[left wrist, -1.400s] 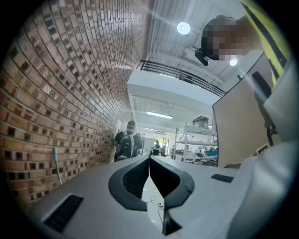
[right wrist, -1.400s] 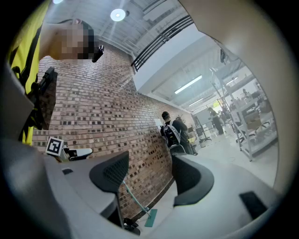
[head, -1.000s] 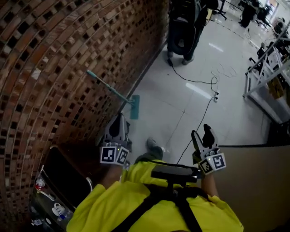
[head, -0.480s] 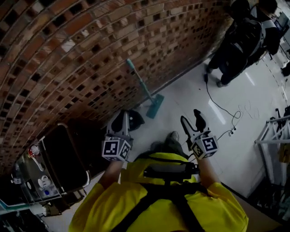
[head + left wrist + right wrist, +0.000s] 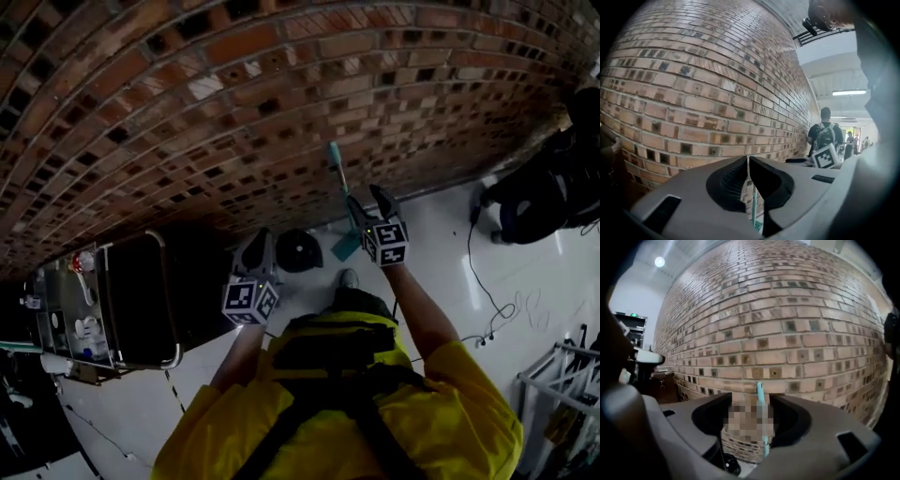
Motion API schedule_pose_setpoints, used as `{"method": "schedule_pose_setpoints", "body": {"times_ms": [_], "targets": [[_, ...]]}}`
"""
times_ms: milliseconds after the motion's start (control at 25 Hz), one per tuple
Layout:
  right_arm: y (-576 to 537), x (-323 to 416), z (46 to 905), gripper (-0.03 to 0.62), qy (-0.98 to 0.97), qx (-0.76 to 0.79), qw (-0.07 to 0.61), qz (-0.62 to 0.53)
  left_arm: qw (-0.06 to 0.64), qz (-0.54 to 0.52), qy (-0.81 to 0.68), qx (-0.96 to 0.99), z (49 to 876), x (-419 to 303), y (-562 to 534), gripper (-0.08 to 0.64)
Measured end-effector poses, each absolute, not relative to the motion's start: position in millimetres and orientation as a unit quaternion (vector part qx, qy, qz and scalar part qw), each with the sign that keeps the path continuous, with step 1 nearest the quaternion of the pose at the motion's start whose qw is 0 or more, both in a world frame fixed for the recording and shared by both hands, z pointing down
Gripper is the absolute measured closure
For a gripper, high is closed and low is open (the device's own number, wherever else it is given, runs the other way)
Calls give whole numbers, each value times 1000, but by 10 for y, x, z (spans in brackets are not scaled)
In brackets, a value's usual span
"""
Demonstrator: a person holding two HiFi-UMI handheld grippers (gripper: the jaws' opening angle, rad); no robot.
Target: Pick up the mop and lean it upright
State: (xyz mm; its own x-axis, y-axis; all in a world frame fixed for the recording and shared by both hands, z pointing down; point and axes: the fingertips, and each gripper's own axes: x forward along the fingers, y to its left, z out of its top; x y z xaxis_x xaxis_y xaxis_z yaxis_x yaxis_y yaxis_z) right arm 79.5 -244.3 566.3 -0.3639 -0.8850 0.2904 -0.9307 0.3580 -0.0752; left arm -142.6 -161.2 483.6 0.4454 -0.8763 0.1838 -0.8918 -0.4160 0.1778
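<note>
The mop has a teal handle (image 5: 337, 178) and a teal flat head (image 5: 346, 247). It stands upright on the floor and leans on the brick wall (image 5: 187, 112). My right gripper (image 5: 368, 201) is raised beside the lower handle. In the right gripper view the handle (image 5: 765, 445) rises between the wide-apart jaws, nearer the right one. The jaws are closing and the pads do not press on it. My left gripper (image 5: 256, 247) is lower and to the left, shut on nothing. In the left gripper view the handle (image 5: 753, 206) shows below the shut jaws (image 5: 748, 165).
A round black object (image 5: 298, 250) lies on the floor by the wall, left of the mop head. A black cart (image 5: 141, 300) with small items stands at the left. A person in dark clothes (image 5: 544, 192) stands at the right, and a cable (image 5: 483, 305) runs over the white floor.
The view has swung to face the wall and I have come closer to the mop. My right gripper has risen and reached the mop handle. The mop stays leaning on the wall.
</note>
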Motion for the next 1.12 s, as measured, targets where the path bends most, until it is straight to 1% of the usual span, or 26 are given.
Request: {"method": "schedule_pose_setpoints", "body": {"times_ms": [40,160,360,440,480,560,600,640,840,1120], "targets": [[-2690,782,5803,339,-818,552,111,113,126,29,-532,837,4845,-1411,-1674,558],[-3318,685,6250,339,-821,538,140,128,129,33,-555,821,4961,-1438,-1832,558],[-3952,532,6609,339,-811,542,170,138,146,40,-584,798,5122,-1508,-1973,558],[-4065,544,6752,379,-798,556,182,147,150,47,-589,793,5169,-1528,-1996,558],[-4098,536,6817,379,-794,559,187,151,152,49,-593,789,5189,-1547,-2006,558],[-4148,485,6881,379,-791,560,195,152,158,48,-600,782,5212,-1579,-2031,558],[-4165,460,6880,404,-790,561,199,146,160,48,-603,780,5218,-1593,-2044,558],[-4178,444,6869,471,-788,565,204,136,160,48,-606,778,5227,-1612,-2061,558],[-4071,499,6793,472,-793,565,195,120,159,45,-610,775,5193,-1620,-2185,558],[-3272,1023,6470,472,-806,554,177,113,152,27,-597,788,5113,-1604,-2228,558]]}}
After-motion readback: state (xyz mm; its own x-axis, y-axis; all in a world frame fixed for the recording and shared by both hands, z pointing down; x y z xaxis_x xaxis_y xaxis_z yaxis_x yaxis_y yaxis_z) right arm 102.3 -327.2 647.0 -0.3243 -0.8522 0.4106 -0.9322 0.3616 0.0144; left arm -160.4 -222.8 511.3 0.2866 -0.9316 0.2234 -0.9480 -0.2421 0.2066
